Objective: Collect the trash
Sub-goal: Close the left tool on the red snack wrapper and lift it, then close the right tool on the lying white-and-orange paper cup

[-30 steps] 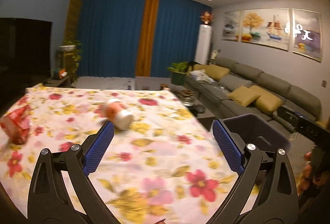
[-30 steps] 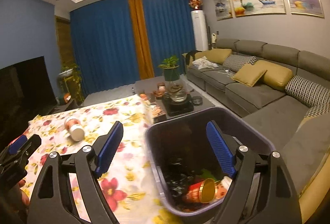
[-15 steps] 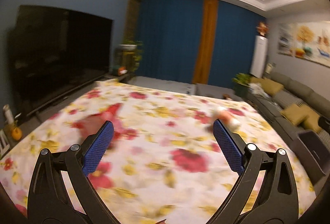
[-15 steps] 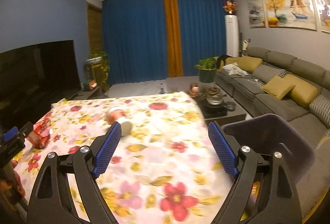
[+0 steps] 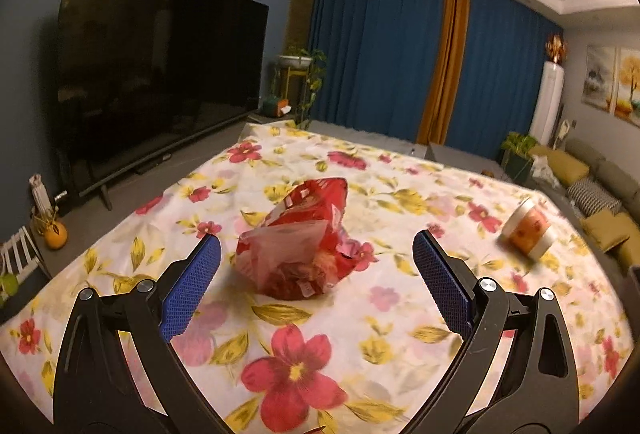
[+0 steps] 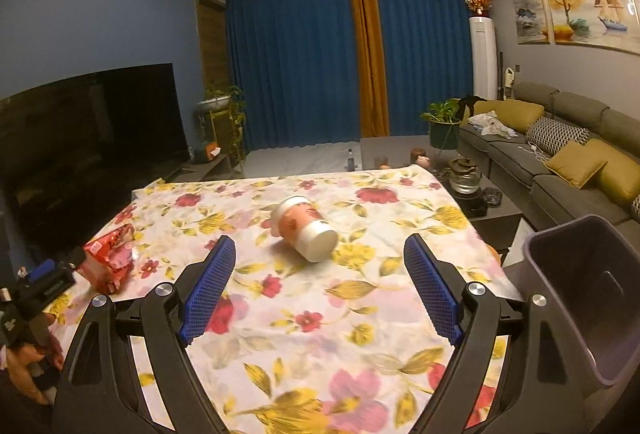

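On the flowered table (image 6: pixel 360 298), the red bag (image 5: pixel 298 246) lies just ahead of the left gripper (image 5: pixel 316 286), centred between its spread, empty jaws, while the tipped cup (image 6: pixel 306 228), mouth toward the near right, lies ahead of the equally spread, empty right gripper (image 6: pixel 316 288).

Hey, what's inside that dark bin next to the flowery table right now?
Only the bin's bare dark inner wall and a handle cutout show in the right wrist view. Its bottom is cut off by the frame edge and the claw arm, so any contents are hidden.

floral-clothed table (image 6: pixel 360 314), red wrapper (image 5: pixel 300 246), tipped cup (image 6: pixel 306 230)
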Demonstrator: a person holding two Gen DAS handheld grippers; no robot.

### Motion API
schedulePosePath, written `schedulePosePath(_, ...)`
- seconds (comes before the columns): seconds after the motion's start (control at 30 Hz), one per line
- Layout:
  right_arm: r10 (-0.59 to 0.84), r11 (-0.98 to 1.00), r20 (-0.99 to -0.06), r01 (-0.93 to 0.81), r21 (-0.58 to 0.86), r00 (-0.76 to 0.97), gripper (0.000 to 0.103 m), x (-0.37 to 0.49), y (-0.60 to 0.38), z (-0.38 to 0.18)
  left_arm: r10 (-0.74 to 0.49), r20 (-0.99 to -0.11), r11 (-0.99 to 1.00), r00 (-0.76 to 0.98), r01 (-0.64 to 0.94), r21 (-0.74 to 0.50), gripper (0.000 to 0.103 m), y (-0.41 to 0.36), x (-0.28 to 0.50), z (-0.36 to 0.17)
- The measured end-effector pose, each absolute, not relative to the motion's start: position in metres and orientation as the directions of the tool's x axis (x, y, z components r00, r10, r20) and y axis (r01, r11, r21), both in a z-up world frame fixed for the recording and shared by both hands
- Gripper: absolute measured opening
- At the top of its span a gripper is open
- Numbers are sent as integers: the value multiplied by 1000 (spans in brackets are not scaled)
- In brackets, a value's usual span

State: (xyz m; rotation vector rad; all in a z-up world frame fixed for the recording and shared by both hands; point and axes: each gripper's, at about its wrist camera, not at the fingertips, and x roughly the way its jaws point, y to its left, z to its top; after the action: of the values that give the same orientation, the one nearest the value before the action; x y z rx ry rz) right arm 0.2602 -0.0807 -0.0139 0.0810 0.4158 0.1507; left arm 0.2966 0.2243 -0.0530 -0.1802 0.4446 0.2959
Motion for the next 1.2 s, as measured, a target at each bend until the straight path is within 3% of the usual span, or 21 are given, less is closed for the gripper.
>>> schedulePosePath(0.17,162,986,-411,-133,100,897,84,276,-70,-20,261,-489,938,832,-339,-77,95,233,319,-63)
schedulePosePath(0.27,154,988,-427,-126,93,891,84,288,-66,-27,257,-522,938,813,-340,-68,90,241,331,-70)
schedulePosePath(0.53,139,990,-463,-120,70,875,84,323,-59,-42,154,-603,948,783,-289,-134,39,256,354,-84)
schedulePosePath(0.67,139,990,-474,-120,69,870,84,338,-56,-50,128,-610,956,782,-260,-134,19,252,357,-87)
schedulePosePath(0.7,139,990,-475,-120,70,869,84,341,-55,-52,124,-613,958,780,-254,-131,0,251,358,-87)
schedulePosePath(0.93,132,991,-502,-115,64,855,84,372,-52,-66,84,-569,968,818,-202,-148,1,234,349,-74)
schedulePosePath(1.2,123,992,-541,-122,39,832,84,409,-46,-78,-89,-440,972,894,-18,-233,1,162,312,-21)
